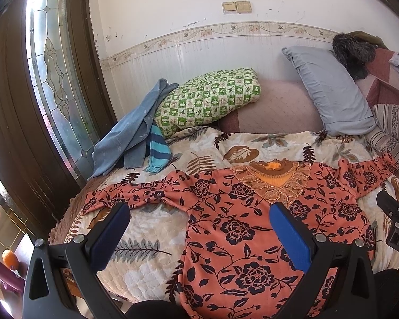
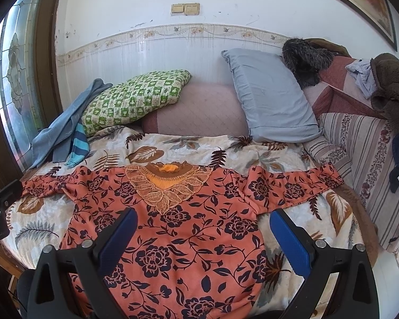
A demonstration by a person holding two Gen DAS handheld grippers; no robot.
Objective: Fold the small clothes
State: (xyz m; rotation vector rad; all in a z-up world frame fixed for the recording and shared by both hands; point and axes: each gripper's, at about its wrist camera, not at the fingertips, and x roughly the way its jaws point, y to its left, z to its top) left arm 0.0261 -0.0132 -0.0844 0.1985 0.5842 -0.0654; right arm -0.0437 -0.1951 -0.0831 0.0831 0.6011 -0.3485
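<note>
Nearest the viewer, the left gripper point(image 1: 199, 226) hangs above the bed with its jaws spread wide and nothing between them. The right gripper point(image 2: 203, 228) is in the same condition: jaws wide apart, empty, clear of the cloth.

Directly below both lies the task item, an orange floral blouse point(image 1: 252, 239). It is spread face up on the leaf-print bedspread point(image 1: 151, 242), hem toward the viewer, embroidered neckline point(image 2: 170, 183) toward the wall. Both sleeves extend outward from the body, the left one somewhat bunched near the armpit. No fold is visible in it. Judged from this layout, the garment is laid out ready and folding has not begun; sleeves and body all remain to be turned in.

Beyond the blouse's left sleeve, a blue garment point(image 1: 130, 130) and a striped turquoise piece point(image 1: 157, 148) lie in a loose heap, apparently still unfolded.

Behind the blouse, against the wall, rest a green checked cushion point(image 2: 135, 98) and a grey pillow point(image 2: 271, 95).
</note>
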